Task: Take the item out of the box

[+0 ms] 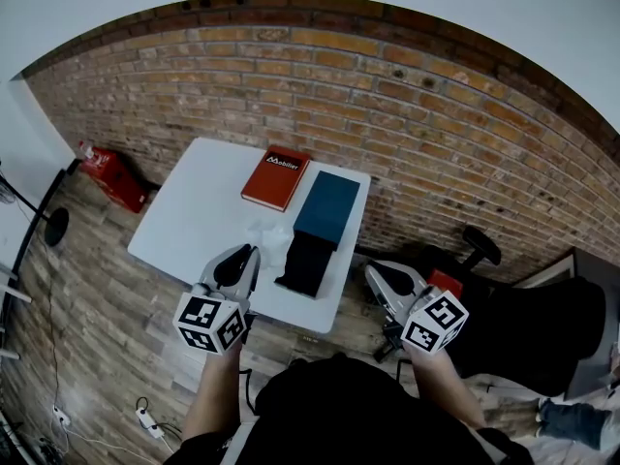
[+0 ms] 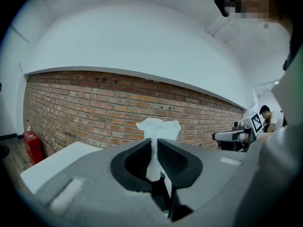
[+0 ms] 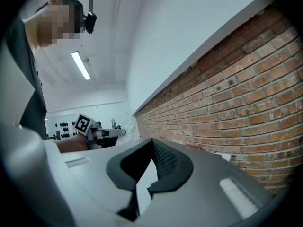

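The left hand-held gripper (image 2: pixel 154 145) has its jaws nearly together, pinching a crumpled white translucent sheet (image 2: pixel 158 126) whose top fans out above the tips. In the head view that sheet (image 1: pixel 268 234) sits over the white bench (image 1: pixel 189 216), just beside a flat black box part (image 1: pixel 304 264) and a dark blue rectangular box (image 1: pixel 328 206). The right hand-held gripper (image 3: pixel 151 143) has its jaws together on nothing, off the bench's edge

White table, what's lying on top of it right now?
A flat red item and a dark blue box with a black panel. The left tool, pinching white wrap, hides some table.
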Tool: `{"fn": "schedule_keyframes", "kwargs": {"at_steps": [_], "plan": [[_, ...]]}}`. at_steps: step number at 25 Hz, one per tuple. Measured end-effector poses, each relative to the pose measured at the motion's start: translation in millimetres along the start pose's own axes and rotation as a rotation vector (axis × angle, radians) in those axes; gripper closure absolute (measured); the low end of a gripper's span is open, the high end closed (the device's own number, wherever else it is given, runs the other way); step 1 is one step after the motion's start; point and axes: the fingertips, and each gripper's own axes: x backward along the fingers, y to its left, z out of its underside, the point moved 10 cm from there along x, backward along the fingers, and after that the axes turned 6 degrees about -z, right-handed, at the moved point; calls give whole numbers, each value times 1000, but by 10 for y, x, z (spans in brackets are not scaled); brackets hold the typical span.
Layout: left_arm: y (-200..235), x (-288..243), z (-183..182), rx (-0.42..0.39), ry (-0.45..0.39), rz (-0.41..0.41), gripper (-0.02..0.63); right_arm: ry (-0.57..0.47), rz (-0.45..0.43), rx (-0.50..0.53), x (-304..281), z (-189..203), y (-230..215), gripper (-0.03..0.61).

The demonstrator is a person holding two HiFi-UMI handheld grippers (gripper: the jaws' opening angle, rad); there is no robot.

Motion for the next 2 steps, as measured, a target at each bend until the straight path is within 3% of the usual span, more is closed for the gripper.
{"fn": "schedule_keyframes", "kwargs": {"at_steps": [2], "plan": [[0,-2,-2,-1,-4,-5,571,2,-7,2,-2,5,-3,580]]}}
